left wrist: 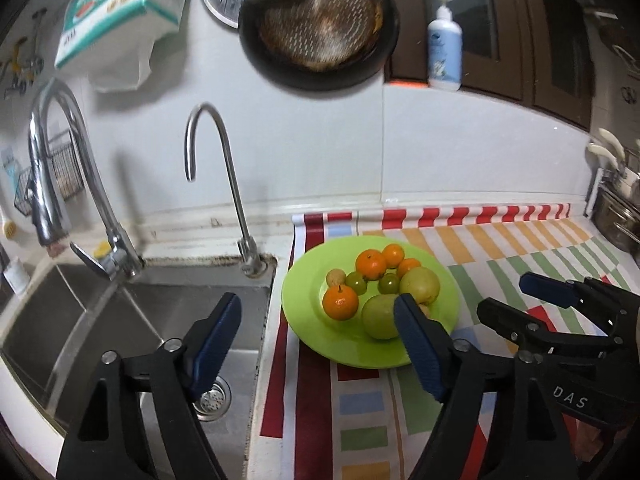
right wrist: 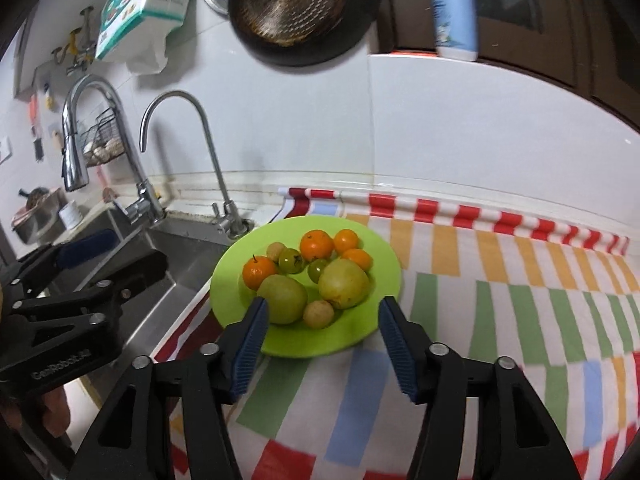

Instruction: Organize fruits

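You see the plate [right wrist: 384, 280] at frame centre on the cloth [right wrist: 500, 300] covering the bench, fruits [right wrist: 316, 246] heaped on it. The sink [right wrist: 168, 264] lies left of the plate, two taps [right wrist: 208, 140] behind it at upper left.

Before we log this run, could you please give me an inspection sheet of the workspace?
Surface: striped cloth on the counter beside a steel sink.
Job's things: green plate holding four oranges, two large green fruits, two small green ones and two small yellowish ones.
Clutter: nothing seen on the cloth.
Grippers: left tool open, empty; right tool open, empty, at the plate's near edge.
Cables: nothing seen.
Surroundings: two faucets, hanging pan, lotion bottle, tissue pack.
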`<action>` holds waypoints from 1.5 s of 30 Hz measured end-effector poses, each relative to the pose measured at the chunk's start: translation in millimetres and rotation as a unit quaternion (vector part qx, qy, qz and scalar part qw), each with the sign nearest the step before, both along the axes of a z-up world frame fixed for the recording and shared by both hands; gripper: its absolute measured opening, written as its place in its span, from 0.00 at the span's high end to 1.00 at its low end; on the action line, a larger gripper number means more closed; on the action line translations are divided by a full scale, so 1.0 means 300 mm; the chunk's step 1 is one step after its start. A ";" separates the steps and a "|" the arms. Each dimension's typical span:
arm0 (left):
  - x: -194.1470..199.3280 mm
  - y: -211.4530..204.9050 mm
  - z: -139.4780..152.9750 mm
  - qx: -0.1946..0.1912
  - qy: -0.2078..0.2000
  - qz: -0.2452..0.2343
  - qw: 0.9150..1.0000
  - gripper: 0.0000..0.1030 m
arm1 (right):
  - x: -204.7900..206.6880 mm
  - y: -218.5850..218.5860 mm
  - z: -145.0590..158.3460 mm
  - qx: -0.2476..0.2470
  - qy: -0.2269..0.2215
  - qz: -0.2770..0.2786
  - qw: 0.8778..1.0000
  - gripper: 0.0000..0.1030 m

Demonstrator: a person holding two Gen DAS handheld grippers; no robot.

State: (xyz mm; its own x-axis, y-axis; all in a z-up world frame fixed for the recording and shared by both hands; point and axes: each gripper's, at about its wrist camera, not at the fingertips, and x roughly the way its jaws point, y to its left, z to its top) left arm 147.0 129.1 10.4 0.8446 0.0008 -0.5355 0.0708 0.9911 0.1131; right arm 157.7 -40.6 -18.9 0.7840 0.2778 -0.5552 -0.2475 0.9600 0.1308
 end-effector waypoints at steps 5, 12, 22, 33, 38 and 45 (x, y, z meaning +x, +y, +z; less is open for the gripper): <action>-0.063 -0.008 0.030 0.005 -0.013 -0.039 0.999 0.16 | -0.092 -0.025 0.008 0.008 -0.002 -0.050 0.999 0.40; -0.167 -0.061 0.046 -0.006 -0.016 -0.048 0.999 0.12 | -0.228 -0.082 0.039 0.016 -0.017 -0.079 0.997 0.30; -0.360 -0.142 0.080 -0.023 -0.032 -0.032 0.999 0.04 | -0.428 -0.186 0.127 -0.006 -0.060 -0.078 0.995 0.19; -0.551 -0.183 0.129 -0.023 -0.056 -0.019 0.998 0.00 | -0.618 -0.271 0.168 0.000 -0.081 -0.090 0.993 0.12; -0.611 -0.208 0.143 -0.021 -0.060 -0.024 0.998 0.00 | -0.677 -0.293 0.173 0.002 -0.083 -0.084 0.993 0.09; -0.660 -0.238 0.154 -0.017 -0.063 -0.025 0.998 0.00 | -0.733 -0.325 0.177 0.007 -0.085 -0.081 0.993 0.09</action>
